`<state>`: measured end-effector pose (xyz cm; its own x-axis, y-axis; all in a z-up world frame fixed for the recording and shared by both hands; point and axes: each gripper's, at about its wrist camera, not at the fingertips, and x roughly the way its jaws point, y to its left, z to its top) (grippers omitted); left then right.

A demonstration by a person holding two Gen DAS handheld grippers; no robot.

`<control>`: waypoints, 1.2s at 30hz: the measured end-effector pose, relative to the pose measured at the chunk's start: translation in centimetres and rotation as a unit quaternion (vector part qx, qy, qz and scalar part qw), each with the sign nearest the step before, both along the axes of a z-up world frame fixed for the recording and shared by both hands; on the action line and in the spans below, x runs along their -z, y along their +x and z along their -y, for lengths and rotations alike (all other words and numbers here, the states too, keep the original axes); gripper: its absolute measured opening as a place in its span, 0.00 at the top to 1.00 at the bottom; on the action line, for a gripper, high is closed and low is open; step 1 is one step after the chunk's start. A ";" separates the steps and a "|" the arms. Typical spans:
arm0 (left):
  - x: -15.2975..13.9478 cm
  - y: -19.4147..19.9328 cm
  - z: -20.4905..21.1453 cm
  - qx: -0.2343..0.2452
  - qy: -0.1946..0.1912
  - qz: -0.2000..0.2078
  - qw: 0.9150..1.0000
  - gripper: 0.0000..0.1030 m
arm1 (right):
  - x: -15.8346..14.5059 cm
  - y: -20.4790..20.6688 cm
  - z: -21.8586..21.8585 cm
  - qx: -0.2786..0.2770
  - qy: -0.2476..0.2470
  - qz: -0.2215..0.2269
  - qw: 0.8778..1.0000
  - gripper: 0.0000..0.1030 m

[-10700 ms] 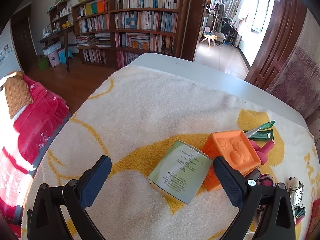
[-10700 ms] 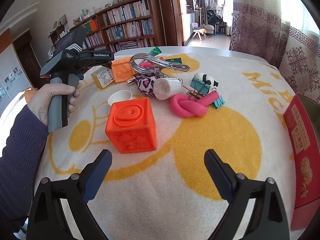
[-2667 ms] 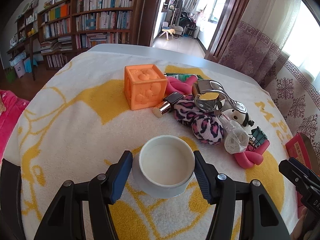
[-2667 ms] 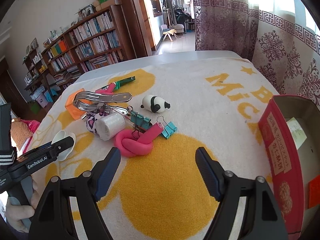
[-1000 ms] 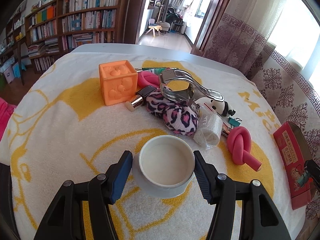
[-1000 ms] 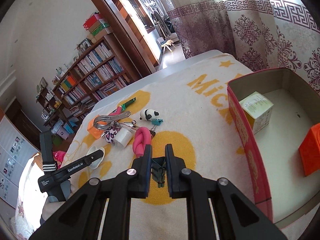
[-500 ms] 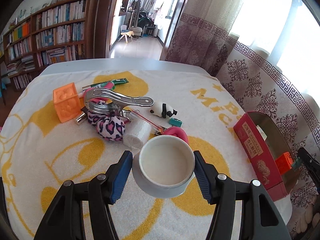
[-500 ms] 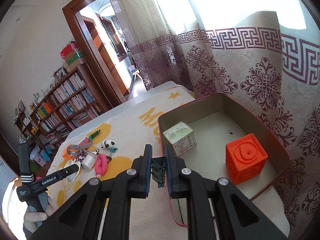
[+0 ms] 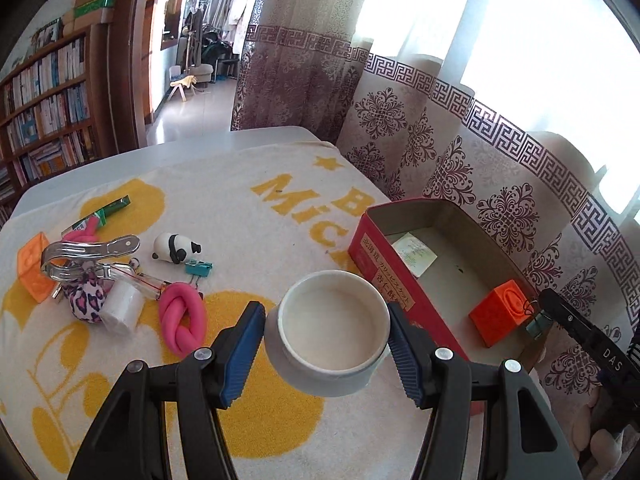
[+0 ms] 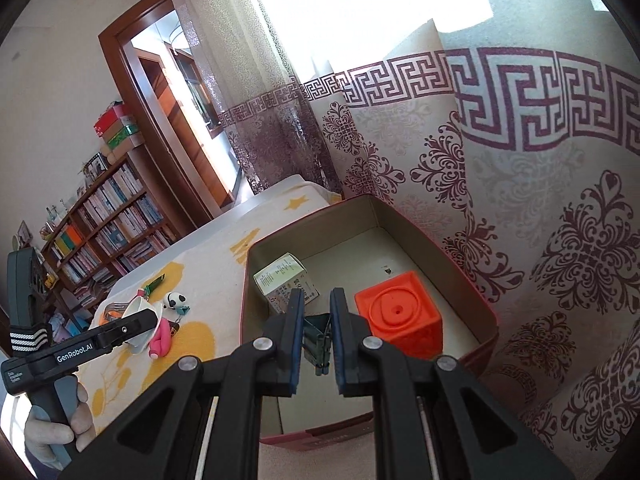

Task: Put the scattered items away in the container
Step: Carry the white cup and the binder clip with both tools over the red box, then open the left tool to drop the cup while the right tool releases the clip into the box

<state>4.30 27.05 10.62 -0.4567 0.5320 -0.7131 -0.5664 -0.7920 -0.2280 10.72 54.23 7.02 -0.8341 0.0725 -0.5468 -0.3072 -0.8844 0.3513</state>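
- Both our hands have moved over to the red box since a moment ago.
- Our right gripper has its jaws clenched on a green clip, up over the box.
- Our left gripper has its jaws grasping the white cup, just beside the box wall.
- We think the clip could land outside if we let go early.
- Only the left view shows the panda and the pink rope clearly.

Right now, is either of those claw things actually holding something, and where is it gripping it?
Both are. The left gripper clamps a white cup by its outer sides. The right gripper pinches a teal binder clip across its body.
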 end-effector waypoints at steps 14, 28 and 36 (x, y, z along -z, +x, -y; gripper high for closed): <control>-1.4 2.9 -9.4 0.100 0.002 -0.013 0.995 0.39 | -1.0 1.2 -2.7 0.018 -0.008 -0.019 1.000 0.86; 0.6 1.8 -11.0 0.102 -0.007 0.026 0.994 0.19 | -1.6 0.0 -3.3 0.024 -0.005 -0.026 0.999 0.86; 0.9 1.1 -9.4 0.082 -0.015 0.022 0.996 0.19 | -1.8 -1.8 -2.8 0.013 0.002 -0.024 1.000 0.86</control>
